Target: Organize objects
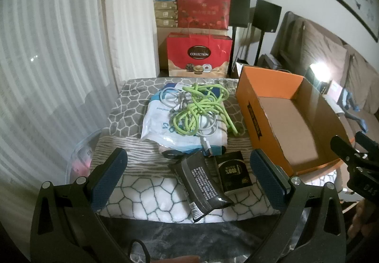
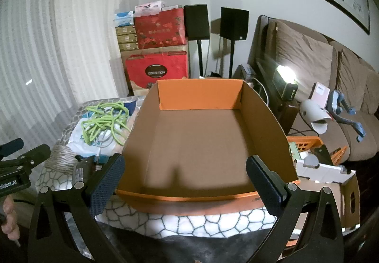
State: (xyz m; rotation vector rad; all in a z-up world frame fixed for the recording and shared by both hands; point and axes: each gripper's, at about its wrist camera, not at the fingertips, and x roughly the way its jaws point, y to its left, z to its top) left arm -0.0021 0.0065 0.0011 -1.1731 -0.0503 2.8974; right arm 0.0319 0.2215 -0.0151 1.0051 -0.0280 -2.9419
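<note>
Beside the orange box [image 1: 258, 106], which sits empty, all items remain loose on the blanket: green cable [image 1: 201, 106] on a white bag [image 1: 158, 123], black packet [image 1: 201, 182] nearest. Nothing sorted yet. Left tongs [image 1: 189, 180] and right tongs [image 2: 184, 182] both spread wide, empty, angled downward.
</note>
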